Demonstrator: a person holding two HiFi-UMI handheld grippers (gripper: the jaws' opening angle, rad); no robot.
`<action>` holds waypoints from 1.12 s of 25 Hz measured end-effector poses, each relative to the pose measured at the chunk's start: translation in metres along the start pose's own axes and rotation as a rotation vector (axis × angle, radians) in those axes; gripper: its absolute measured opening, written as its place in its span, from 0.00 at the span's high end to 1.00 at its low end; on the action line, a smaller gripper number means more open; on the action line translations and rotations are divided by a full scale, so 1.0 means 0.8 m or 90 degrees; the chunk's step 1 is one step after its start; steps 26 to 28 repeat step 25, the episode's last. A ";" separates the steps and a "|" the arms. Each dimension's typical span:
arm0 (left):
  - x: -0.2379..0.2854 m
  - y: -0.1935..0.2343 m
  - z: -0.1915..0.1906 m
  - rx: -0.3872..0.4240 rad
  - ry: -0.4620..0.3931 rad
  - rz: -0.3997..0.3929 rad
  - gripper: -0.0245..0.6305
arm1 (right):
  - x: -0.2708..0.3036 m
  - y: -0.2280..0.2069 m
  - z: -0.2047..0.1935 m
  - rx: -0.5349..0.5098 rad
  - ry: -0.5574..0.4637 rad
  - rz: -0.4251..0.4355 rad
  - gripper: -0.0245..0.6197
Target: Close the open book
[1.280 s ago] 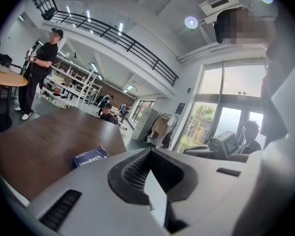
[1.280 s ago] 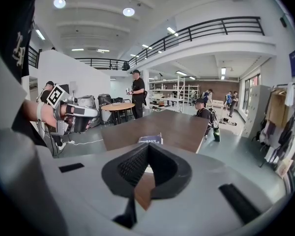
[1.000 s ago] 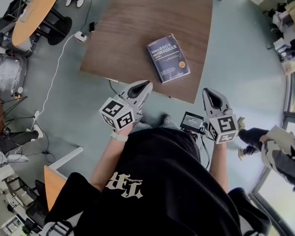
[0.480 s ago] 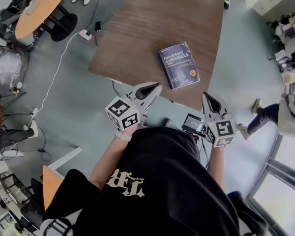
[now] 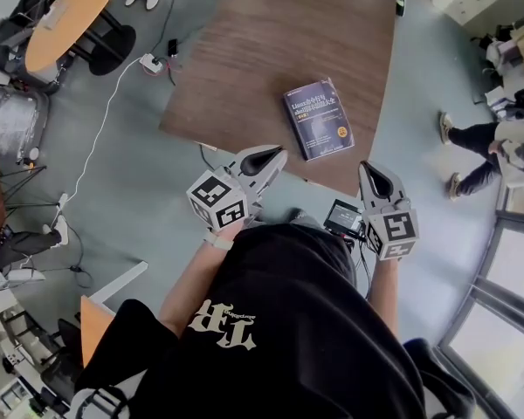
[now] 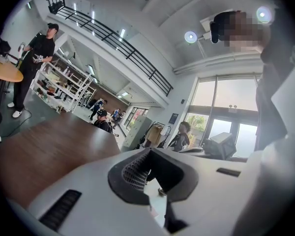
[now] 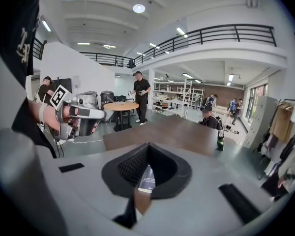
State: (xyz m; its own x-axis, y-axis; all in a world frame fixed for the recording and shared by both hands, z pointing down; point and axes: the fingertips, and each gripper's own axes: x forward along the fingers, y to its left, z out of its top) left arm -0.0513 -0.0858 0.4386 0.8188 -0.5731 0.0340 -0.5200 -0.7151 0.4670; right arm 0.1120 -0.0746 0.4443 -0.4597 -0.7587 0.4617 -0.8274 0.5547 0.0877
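- On the brown table, toward its near edge: book lies flat, dark cover up, already closed.
- Left gripper: off the table, close to the person's torso, tip aimed at the table edge. Jaws pressed together, nothing between them.
- Right gripper: short of the table's near corner, jaws also together, empty.
- Both grippers are clear of the book, no contact.
- Right gripper view: book visible just past the jaw tips.
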 end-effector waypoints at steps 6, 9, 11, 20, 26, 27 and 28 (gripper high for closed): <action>-0.002 -0.006 0.014 -0.004 0.001 0.001 0.95 | -0.003 0.001 0.012 0.001 0.006 0.007 0.98; -0.004 -0.008 0.022 -0.003 0.002 0.000 0.95 | -0.004 0.001 0.022 0.002 0.005 0.008 0.98; -0.005 -0.007 0.027 -0.005 0.003 0.002 0.95 | -0.002 0.002 0.027 0.001 0.006 0.009 0.98; -0.001 -0.012 0.024 -0.013 0.010 0.000 0.95 | -0.010 -0.007 0.025 0.008 0.011 0.003 0.98; 0.004 -0.017 0.024 -0.009 0.011 -0.002 0.95 | -0.016 -0.014 0.022 0.012 0.012 -0.001 0.98; 0.004 -0.017 0.024 -0.009 0.011 -0.002 0.95 | -0.016 -0.014 0.022 0.012 0.012 -0.001 0.98; 0.004 -0.017 0.024 -0.009 0.011 -0.002 0.95 | -0.016 -0.014 0.022 0.012 0.012 -0.001 0.98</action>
